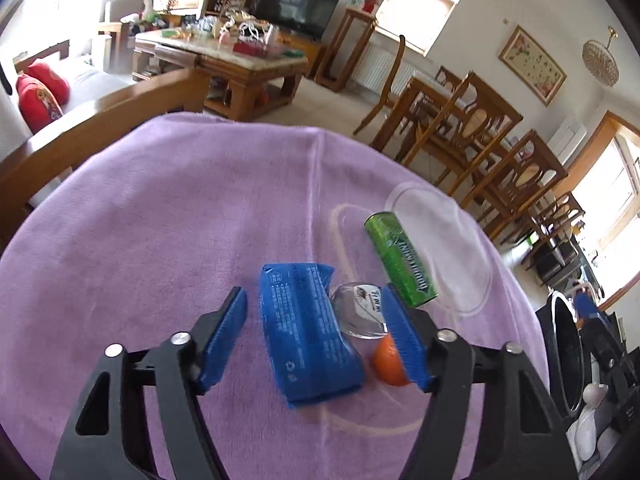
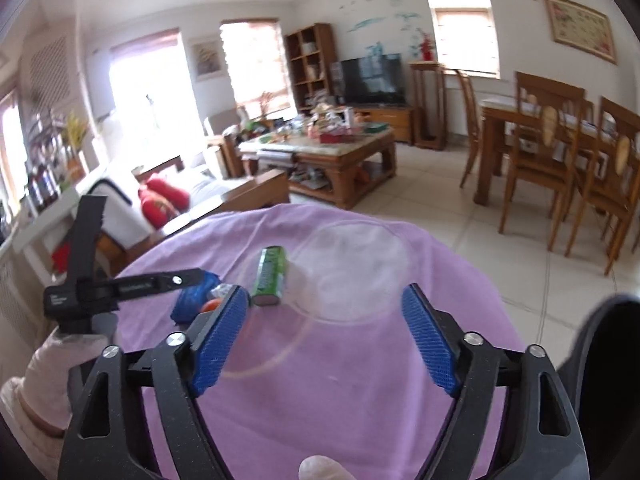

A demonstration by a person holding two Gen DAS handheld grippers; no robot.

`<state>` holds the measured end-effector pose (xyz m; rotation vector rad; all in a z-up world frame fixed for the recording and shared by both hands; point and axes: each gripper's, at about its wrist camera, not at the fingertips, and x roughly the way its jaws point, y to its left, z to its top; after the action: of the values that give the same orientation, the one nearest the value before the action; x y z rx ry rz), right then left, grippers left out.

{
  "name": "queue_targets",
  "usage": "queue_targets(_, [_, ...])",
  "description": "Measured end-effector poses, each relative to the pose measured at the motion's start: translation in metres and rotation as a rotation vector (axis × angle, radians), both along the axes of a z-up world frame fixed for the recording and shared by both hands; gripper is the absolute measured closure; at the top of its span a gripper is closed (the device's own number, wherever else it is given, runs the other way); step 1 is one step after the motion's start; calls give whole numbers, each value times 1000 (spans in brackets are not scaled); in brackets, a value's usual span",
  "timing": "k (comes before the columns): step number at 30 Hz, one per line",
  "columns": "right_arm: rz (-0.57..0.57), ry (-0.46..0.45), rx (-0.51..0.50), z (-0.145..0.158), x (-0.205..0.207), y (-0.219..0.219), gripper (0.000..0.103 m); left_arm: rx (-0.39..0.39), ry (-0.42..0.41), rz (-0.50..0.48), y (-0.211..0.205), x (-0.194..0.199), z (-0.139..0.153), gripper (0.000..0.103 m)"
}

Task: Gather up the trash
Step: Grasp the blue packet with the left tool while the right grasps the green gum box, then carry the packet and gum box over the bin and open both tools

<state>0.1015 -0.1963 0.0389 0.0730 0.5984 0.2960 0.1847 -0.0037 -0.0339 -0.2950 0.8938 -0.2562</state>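
A living room with tiled floor formed the setting, and the work surface was a counter [image 1: 160,220] draped in a purple cloth. The left gripper [image 1: 316,336] hung over the litter with its jaws apart and nothing pressed between the pads; the blue wrapper [image 1: 308,332] lay in the gap, clear of both pads. Just beside the right-hand jaw lay a small clear round lid [image 1: 360,312] and an orange object [image 1: 390,364], possibly a fruit or a cap, which cannot be told. Beyond that jaw a green tube-shaped pack [image 1: 400,260] rested across the edge of a transparent round dish [image 1: 452,240]. The right gripper [image 2: 324,340] was likewise open and empty, above bare cloth, with the green pack ahead of its left jaw and the dish straight ahead between the jaws. A gloved hand [image 2: 52,368] carried the left tool at the left of the right wrist view.

Judged from this arrangement, collection had scarcely begun: every piece of litter still lay on the cloth and none was gripped. The dark rounded rim [image 1: 564,360] at the far right of the left wrist view may have been the bin, though this is uncertain.

Farther out stood a cluttered wooden coffee table [image 2: 340,148], a television [image 2: 374,76], a bookshelf [image 2: 312,60], a sofa with red cushions [image 2: 164,200], and a dining table with chairs [image 2: 560,140].
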Motion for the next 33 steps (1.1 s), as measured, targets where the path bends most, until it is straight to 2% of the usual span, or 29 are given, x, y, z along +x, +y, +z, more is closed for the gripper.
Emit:
queue_targets(3, [36,41,-22,-6,33,26,27,29,-7,-15,0,-3,-8,47])
queue_targets(4, [51,59,-28,-9,45,35,27,30,-12,-17,3,-9,-12,54])
queue_targets(5, [61,71,-34,-13,50,41,28,16,-10,-20,6,-10,-12,62])
queue_targets(8, [93,121,-66,-23,84,66,28,-4,-10,-29,15,-12,-15,72])
queue_targets(10, [101,153,-101,-34,105,83,29,15,-23,-13,21,-16,-14,73])
queue_targets(14, [98,228,-131,-61,135,102,38,31,-90,33,32,-28,-2,73])
queue_targets(17, [101,267,-153,-75,144,109,52,32,-137,61,37,-30,6,73])
queue_targets(18, [102,255,-167,-76,144,111,57,30,-142,62,39,-28,7,73])
queue_targets(19, [103,247,-182,-77,144,113,71,29,-147,60,39,-29,8,73])
queue_targets(21, [94,237,-179,-79,144,111,72,23,-157,51,37,-27,9,73])
queue_targets(26, [69,229,-41,-67,135,86,72,20,-203,26,34,-29,13,73])
queue_targets(33, [71,99,108,-14,54,44,72,55,-304,-34,14,-37,24,73])
